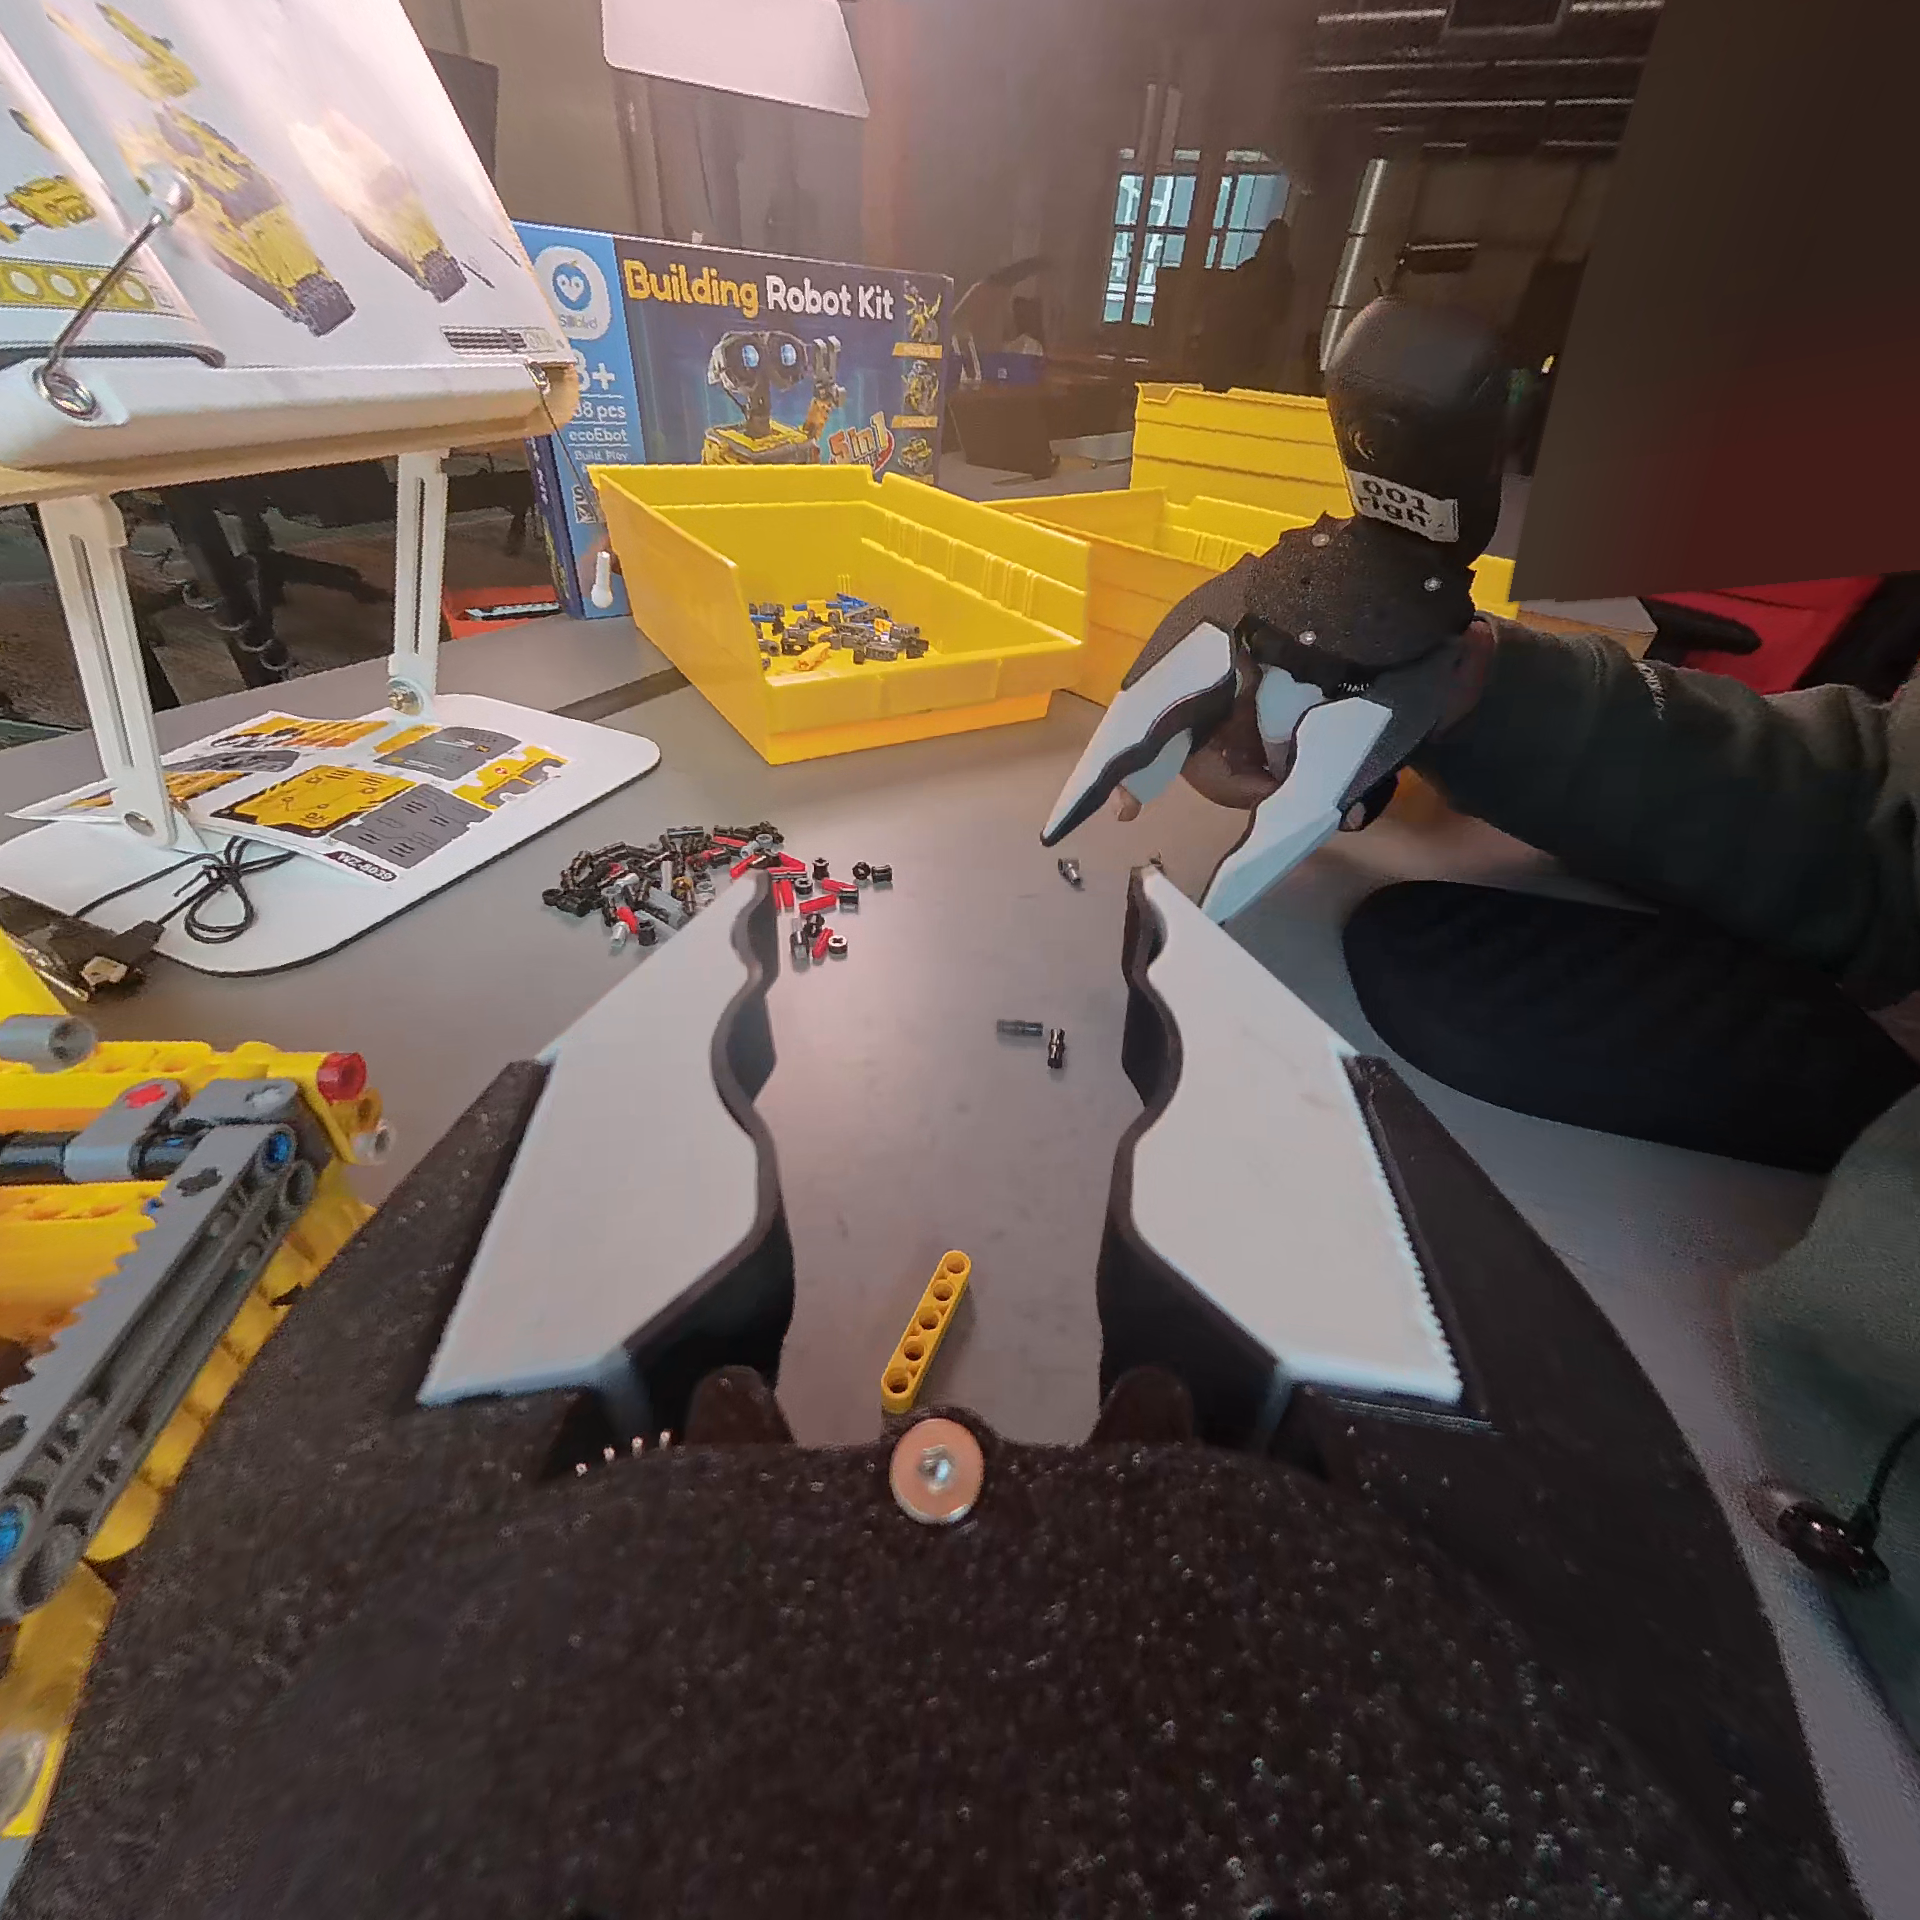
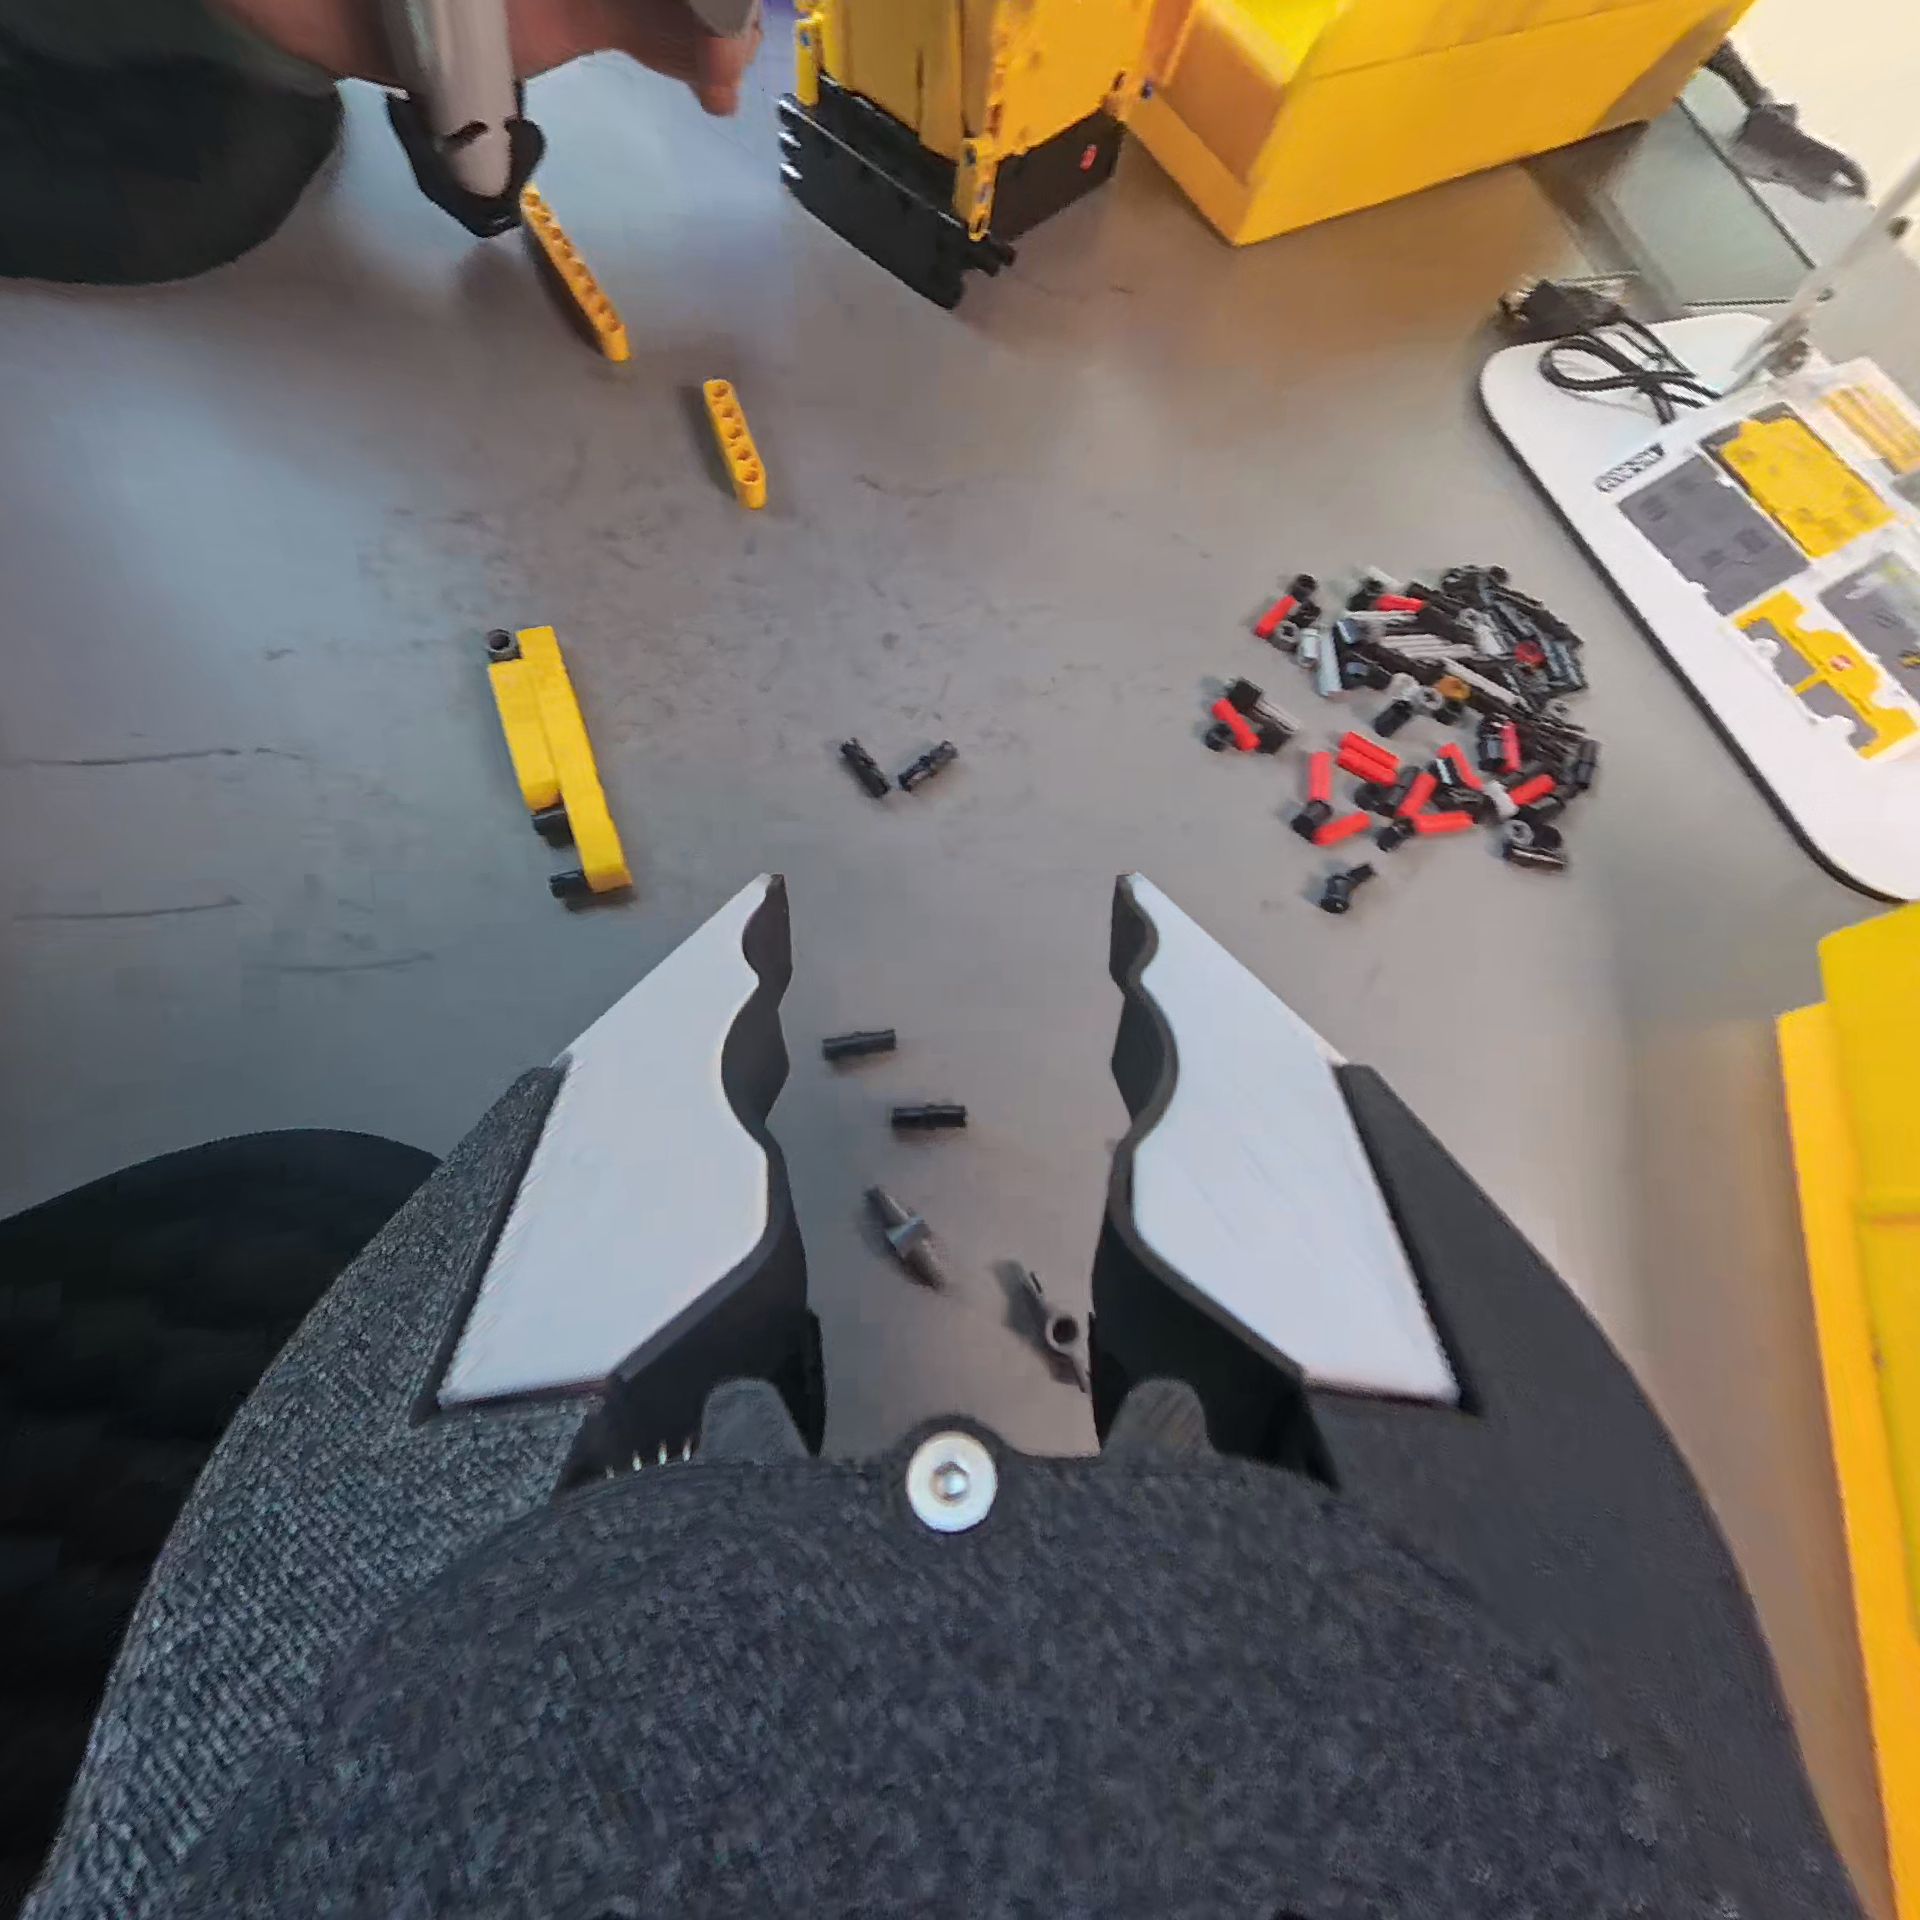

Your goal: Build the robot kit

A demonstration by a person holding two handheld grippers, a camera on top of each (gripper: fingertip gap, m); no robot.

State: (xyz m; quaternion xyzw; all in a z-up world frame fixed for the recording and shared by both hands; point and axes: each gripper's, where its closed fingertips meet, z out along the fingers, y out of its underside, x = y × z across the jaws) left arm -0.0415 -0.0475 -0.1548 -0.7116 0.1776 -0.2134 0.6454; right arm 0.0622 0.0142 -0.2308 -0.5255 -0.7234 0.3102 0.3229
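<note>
Matt grey tabletop (image 2: 1039,520); glossy plastic yellow beam (image 1: 927,1330); smooth plastic yellow bin (image 1: 831,540)

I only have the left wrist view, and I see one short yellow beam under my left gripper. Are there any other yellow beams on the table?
Observer: Yes. The right wrist view shows a longer yellow beam lying close by a fingertip of the left gripper, beyond the short yellow beam.
Operator: What lies under the right gripper?
Observer: Two black pins and two grey axle pieces lie on the table, between the fingers of the open right gripper.
Operator: Is there anything to its left?
Observer: A yellow assembly of joined beams lies flat there, with black pins sticking out of it.
</note>
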